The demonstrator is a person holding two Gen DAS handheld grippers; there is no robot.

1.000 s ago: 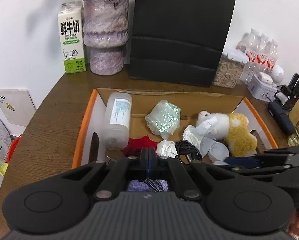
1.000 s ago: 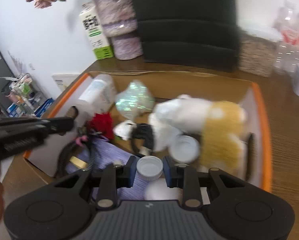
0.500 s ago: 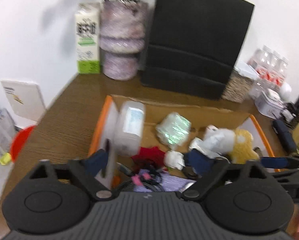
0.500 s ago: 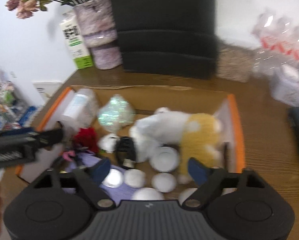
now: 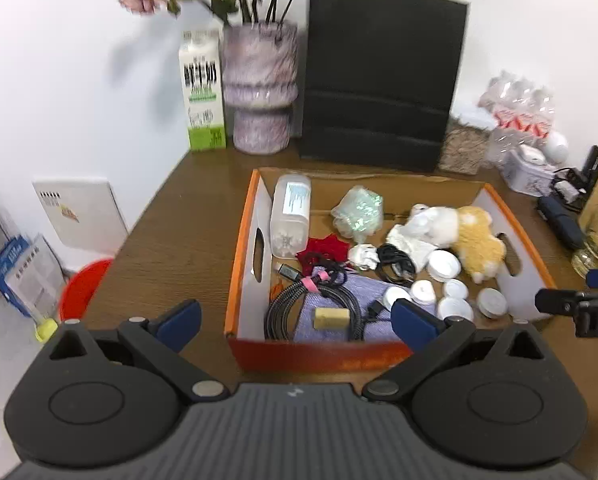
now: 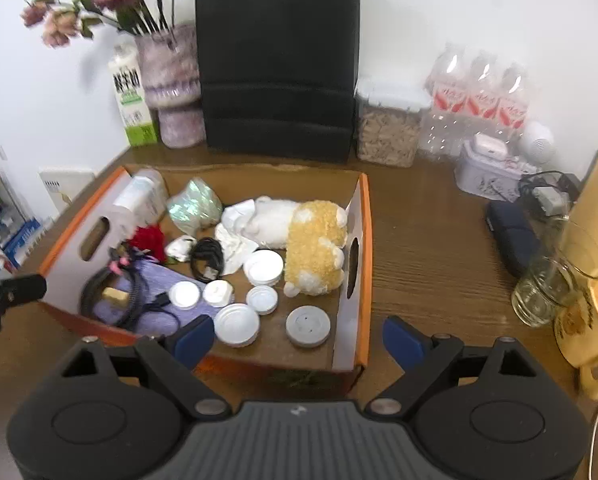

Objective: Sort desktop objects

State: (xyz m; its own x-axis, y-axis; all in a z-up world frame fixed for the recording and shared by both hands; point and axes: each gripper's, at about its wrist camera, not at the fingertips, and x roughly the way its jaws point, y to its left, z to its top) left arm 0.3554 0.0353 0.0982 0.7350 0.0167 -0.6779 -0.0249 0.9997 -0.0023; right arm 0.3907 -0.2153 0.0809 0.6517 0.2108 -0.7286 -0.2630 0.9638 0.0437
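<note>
Box (image 6: 362, 216) contents — six white lids (image 6: 236, 325), one plush toy (image 6: 315, 252).

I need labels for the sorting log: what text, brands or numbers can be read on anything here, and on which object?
White-and-green milk carton: large dark characters, blurred, unreadable.
Clear plastic bottles with red labels: print unreadable.
White lidded tub in the orange-rimmed cardboard box: label too blurred.
Nothing else legible.

Orange-rimmed cardboard box (image 6: 364, 240) on desk, crammed: white lids (image 6: 236, 325) at six o'clock, plush toy (image 6: 313, 240) at three.
</note>
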